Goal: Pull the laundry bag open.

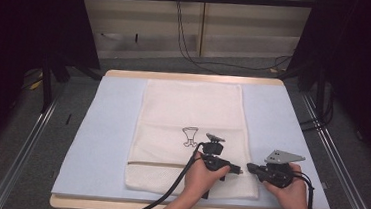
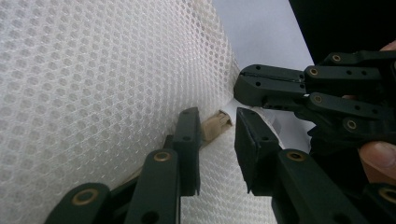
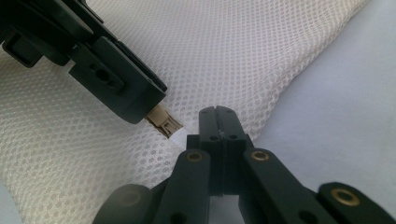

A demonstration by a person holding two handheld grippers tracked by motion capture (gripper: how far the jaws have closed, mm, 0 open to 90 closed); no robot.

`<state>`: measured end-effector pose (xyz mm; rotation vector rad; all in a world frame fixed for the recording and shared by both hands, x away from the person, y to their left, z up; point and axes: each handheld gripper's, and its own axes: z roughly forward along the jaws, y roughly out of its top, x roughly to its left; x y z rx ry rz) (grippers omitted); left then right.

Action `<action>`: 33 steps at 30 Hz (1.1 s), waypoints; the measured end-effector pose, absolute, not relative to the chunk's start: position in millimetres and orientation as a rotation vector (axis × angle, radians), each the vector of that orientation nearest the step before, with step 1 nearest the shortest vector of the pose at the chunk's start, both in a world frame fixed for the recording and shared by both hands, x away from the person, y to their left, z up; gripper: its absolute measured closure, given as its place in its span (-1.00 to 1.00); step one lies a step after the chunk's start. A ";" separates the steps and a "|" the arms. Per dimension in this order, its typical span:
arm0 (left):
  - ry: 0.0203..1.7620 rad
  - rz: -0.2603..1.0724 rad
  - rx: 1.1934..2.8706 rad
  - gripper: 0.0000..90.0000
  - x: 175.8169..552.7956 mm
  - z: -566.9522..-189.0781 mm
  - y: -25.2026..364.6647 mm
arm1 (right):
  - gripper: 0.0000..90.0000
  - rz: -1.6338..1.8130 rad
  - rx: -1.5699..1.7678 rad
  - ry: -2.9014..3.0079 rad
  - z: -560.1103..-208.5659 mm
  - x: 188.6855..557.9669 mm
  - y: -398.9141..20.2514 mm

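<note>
Tools at the mesh bag's [image 1: 191, 135] zipper: right tool [image 3: 217, 114] clamped on fabric, left tool [image 2: 217, 128] narrowly apart around the pull [image 2: 215, 125].

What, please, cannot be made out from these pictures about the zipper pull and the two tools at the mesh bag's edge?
- Zipper pull: in the right gripper view the left tool's jaw covers its far end; too small in the high view.
- Right tool: the jaws meet at the mesh bag's edge; whether fabric is pinched is hidden.
- Left tool: whether its pads touch the pull is unclear.
</note>
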<state>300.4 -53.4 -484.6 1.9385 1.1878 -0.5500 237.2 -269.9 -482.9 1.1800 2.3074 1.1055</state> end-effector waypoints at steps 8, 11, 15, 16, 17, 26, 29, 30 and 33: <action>1.184 -0.542 1.946 0.87 299.5 -488.8 -61.1 | 1.00 1.107 1.184 2.312 -483.8 237.4 -269.4; 1.184 -0.553 1.944 0.92 300.0 -488.2 -61.0 | 1.00 1.108 1.183 2.312 -484.1 237.5 -269.5; 1.194 -0.571 1.940 0.94 300.7 -486.8 -58.5 | 1.00 1.099 1.174 2.312 -484.4 236.4 -269.1; 1.200 -0.570 1.940 0.94 301.3 -486.9 -58.0 | 1.00 1.092 1.156 2.317 -484.3 236.0 -268.3; 1.197 -0.570 1.945 0.94 301.8 -486.7 -57.1 | 1.00 1.079 1.143 2.323 -484.1 235.5 -267.4; 1.202 -0.560 1.961 0.94 303.2 -482.2 -51.7 | 1.00 1.064 1.114 2.329 -484.0 235.4 -267.0; 1.205 -0.555 1.962 0.94 304.5 -481.3 -49.4 | 1.00 1.064 1.115 2.329 -483.9 235.5 -267.1; 1.217 -0.562 1.951 0.94 304.2 -480.8 -49.3 | 1.00 1.066 1.119 2.330 -483.9 235.7 -267.2; 1.210 -0.571 1.952 0.94 305.2 -479.5 -47.1 | 1.00 1.080 1.132 2.330 -484.4 235.8 -267.9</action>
